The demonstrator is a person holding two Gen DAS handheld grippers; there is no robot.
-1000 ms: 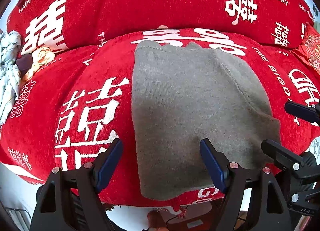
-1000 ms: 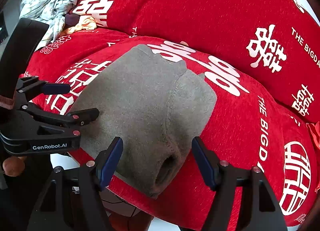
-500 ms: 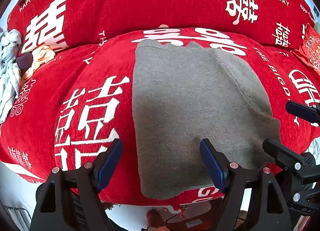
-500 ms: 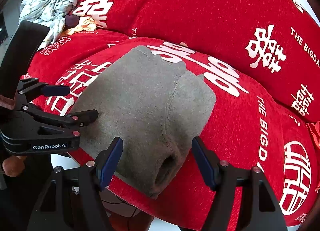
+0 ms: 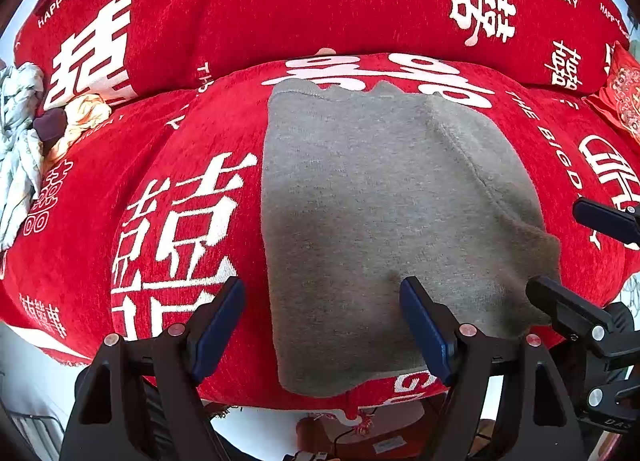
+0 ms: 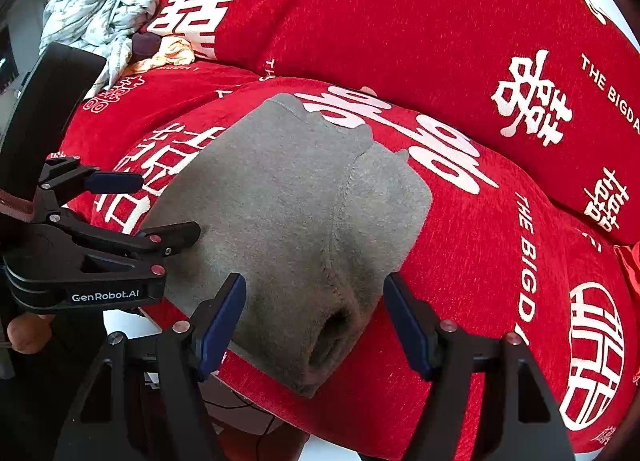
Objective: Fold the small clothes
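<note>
Left gripper [image 5: 322, 321]: blue-padded black fingers spread wide, holding nothing; the right-hand finger [image 5: 420, 321] sits over the near part of the grey garment, the other over the red cover.
Right gripper [image 6: 314, 319]: fingers wide, empty, one on each side of the sleeve opening [image 6: 332, 335] at the garment's near end.
Grey fleece garment [image 5: 380, 221]: folded into a rough rectangle, lying flat on the seat cushion, its near edge at the cushion's front edge.
Red sofa cover with white wedding lettering [image 5: 180, 221]: spread over seat and backrest.
Pale crumpled clothes [image 6: 96, 13]: heaped at the far left end of the sofa, well apart from the garment.
Change from a second ago: none visible; both grippers and the garment sit as before.
</note>
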